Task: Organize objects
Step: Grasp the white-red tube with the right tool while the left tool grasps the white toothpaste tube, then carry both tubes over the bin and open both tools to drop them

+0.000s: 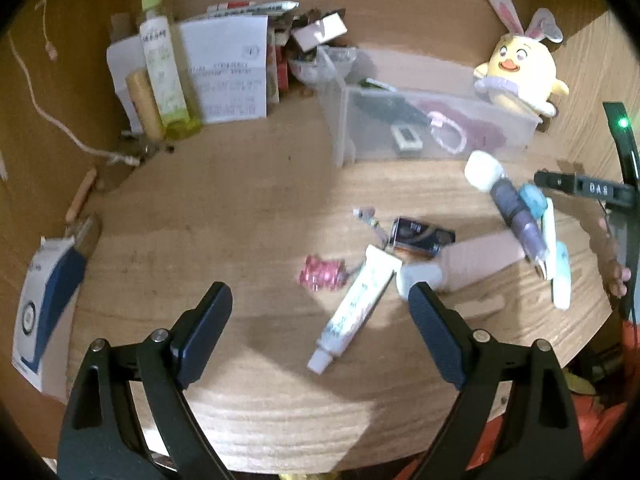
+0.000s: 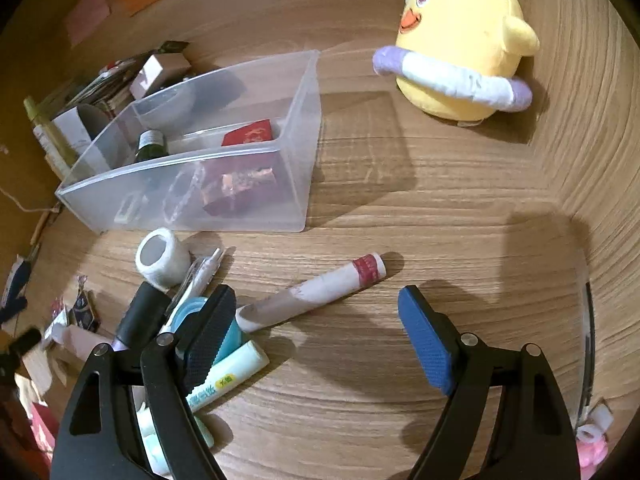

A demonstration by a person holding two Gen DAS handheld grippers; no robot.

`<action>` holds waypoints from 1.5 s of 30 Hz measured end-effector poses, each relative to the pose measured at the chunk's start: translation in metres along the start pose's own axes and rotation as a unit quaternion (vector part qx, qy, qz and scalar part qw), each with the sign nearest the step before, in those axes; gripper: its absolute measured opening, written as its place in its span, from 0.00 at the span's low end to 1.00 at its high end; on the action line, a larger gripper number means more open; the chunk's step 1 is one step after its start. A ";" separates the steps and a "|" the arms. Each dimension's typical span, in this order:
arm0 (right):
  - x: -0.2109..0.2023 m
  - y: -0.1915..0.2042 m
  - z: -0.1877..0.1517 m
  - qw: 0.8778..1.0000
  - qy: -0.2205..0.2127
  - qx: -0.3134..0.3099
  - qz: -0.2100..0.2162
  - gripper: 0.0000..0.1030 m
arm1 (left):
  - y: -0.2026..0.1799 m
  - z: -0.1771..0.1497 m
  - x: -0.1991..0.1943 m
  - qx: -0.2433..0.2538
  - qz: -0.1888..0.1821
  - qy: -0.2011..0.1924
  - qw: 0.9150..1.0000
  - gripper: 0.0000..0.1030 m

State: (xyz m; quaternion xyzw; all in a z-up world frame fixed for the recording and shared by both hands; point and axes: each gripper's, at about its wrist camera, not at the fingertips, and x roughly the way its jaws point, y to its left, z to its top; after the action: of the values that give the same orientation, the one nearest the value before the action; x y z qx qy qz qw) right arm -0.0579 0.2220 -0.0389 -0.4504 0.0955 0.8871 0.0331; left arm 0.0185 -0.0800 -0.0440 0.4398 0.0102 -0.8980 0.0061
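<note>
In the left wrist view my left gripper [image 1: 320, 296] is open above the wooden table. A white tube [image 1: 356, 308] and a pink wrapper [image 1: 322, 276] lie between its fingers, untouched. Beyond them lie a dark little can [image 1: 420, 236], a pink tube [image 1: 480, 258], a white roll [image 1: 482, 170] and a bundle of pens [image 1: 520, 220]. My right gripper [image 1: 580, 188] shows at the right edge. In the right wrist view my right gripper [image 2: 316, 300] is open over a white stick with a red end [image 2: 320, 290]. A clear bin [image 2: 304, 140] holding small items stands behind.
A yellow plush chick [image 2: 460, 40] sits at the back right. A spray bottle [image 1: 164, 72], papers [image 1: 232, 68] and small boxes crowd the back left corner. A blue and white box [image 1: 44, 300] lies at the left edge. A pale green tube [image 2: 228, 376] lies under my right gripper's left finger.
</note>
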 end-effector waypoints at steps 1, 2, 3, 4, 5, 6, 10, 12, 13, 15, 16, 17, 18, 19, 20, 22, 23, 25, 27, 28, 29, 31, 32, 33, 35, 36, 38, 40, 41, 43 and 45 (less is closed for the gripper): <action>0.001 0.000 0.000 1.000 0.002 0.002 0.000 0.79 | 0.001 -0.003 0.002 -0.002 -0.001 0.003 1.000 0.85; 0.004 -0.001 0.001 1.000 0.005 0.004 0.000 0.79 | 0.001 -0.004 0.003 -0.003 -0.002 0.005 1.000 0.79; 0.005 -0.002 0.001 1.000 0.006 0.006 -0.001 0.79 | 0.001 -0.006 0.005 -0.005 -0.004 0.008 1.000 0.74; 0.006 -0.001 0.002 1.000 0.002 0.005 -0.009 0.79 | 0.001 -0.007 0.006 -0.006 -0.008 0.011 1.000 0.72; 0.007 0.000 0.003 1.000 0.003 0.003 -0.013 0.79 | 0.000 -0.007 0.008 -0.006 -0.013 0.012 1.000 0.70; 0.007 0.000 0.003 1.000 0.003 0.000 -0.011 0.79 | -0.001 -0.009 0.009 -0.005 -0.016 0.012 1.000 0.67; 0.008 0.002 0.001 0.999 -0.001 -0.023 -0.026 0.73 | -0.008 -0.010 0.013 0.010 -0.013 0.011 1.000 0.52; 0.008 0.004 0.001 0.999 -0.004 -0.037 -0.035 0.64 | -0.012 -0.010 0.012 0.015 -0.014 0.005 1.000 0.42; 0.008 0.004 0.000 0.998 -0.005 -0.043 -0.042 0.58 | -0.013 -0.010 0.012 0.017 -0.015 0.004 1.000 0.39; 0.007 0.003 -0.002 0.997 -0.007 -0.055 -0.054 0.51 | -0.015 -0.010 0.012 0.017 -0.015 0.001 1.000 0.28; 0.006 0.002 -0.003 0.997 -0.009 -0.061 -0.054 0.48 | -0.016 -0.009 0.012 0.017 -0.014 -0.001 1.000 0.26; 0.004 0.002 -0.003 0.996 -0.009 -0.065 -0.052 0.44 | -0.017 -0.010 0.012 0.018 -0.012 -0.002 1.000 0.22; 0.004 0.002 -0.003 0.996 -0.009 -0.067 -0.051 0.42 | -0.018 -0.009 0.013 0.018 -0.012 -0.003 1.000 0.18; 0.002 0.001 -0.004 0.996 -0.010 -0.071 -0.048 0.38 | -0.019 -0.009 0.013 0.018 -0.012 -0.004 1.000 0.15; 0.002 0.001 -0.004 0.996 -0.010 -0.074 -0.046 0.34 | -0.019 -0.009 0.013 0.018 -0.013 -0.005 1.000 0.15; 0.000 -0.001 -0.005 0.996 -0.009 -0.077 -0.043 0.28 | -0.021 -0.008 0.014 0.015 -0.017 -0.006 1.000 0.15; 0.000 -0.001 -0.004 0.996 -0.009 -0.078 -0.042 0.24 | -0.022 -0.008 0.014 0.014 -0.020 -0.007 1.000 0.15; 0.000 -0.001 -0.003 0.996 -0.008 -0.080 -0.040 0.18 | -0.024 -0.007 0.015 0.013 -0.021 -0.008 1.000 0.15; -0.001 -0.004 -0.004 0.996 -0.007 -0.080 -0.038 0.14 | -0.025 -0.005 0.015 0.010 -0.026 -0.008 1.000 0.15; -0.002 -0.004 -0.005 0.996 -0.007 -0.081 -0.037 0.14 | -0.025 -0.004 0.015 0.008 -0.027 -0.009 1.000 0.15; -0.002 -0.005 -0.005 0.996 -0.008 -0.080 -0.036 0.14 | -0.025 -0.003 0.015 0.007 -0.028 -0.011 1.000 0.15; -0.004 -0.008 -0.008 0.996 -0.010 -0.078 -0.037 0.14 | -0.024 0.002 0.013 0.003 -0.032 -0.017 0.999 0.15; -0.005 -0.010 -0.009 0.996 -0.011 -0.076 -0.037 0.13 | -0.024 0.005 0.011 0.000 -0.035 -0.020 0.999 0.15; -0.006 -0.012 -0.010 0.997 -0.013 -0.072 -0.036 0.14 | -0.024 0.007 0.010 -0.001 -0.037 -0.023 0.999 0.15; -0.011 -0.015 -0.012 0.997 -0.018 -0.063 -0.030 0.13 | -0.023 0.013 0.007 -0.006 -0.041 -0.032 0.999 0.15; -0.014 -0.016 -0.013 0.998 -0.022 -0.060 -0.029 0.13 | -0.024 0.016 0.005 -0.007 -0.043 -0.037 0.998 0.15; -0.024 -0.016 -0.013 0.998 -0.036 -0.056 -0.024 0.13 | -0.024 0.022 0.000 -0.016 -0.049 -0.049 0.997 0.15; -0.033 -0.012 -0.012 0.997 -0.049 -0.055 -0.018 0.13 | -0.023 0.030 -0.006 -0.030 -0.064 -0.066 0.995 0.15; -0.040 -0.010 -0.011 0.997 -0.060 -0.055 -0.013 0.13 | -0.023 0.034 -0.008 -0.034 -0.068 -0.075 0.994 0.15; -0.050 -0.007 -0.006 0.996 -0.074 -0.053 0.001 0.14 | -0.025 0.043 -0.014 -0.037 -0.068 -0.092 0.993 0.15; -0.062 0.001 -0.001 0.994 -0.094 -0.054 0.014 0.14 | -0.028 0.052 -0.020 -0.036 -0.072 -0.107 0.991 0.15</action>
State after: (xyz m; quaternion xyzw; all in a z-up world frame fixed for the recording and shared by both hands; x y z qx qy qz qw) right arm -0.0210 0.2230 0.0103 -0.3649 0.0501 0.9297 0.0051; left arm -0.0111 -0.0527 0.0040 0.3391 0.0739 -0.9369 -0.0419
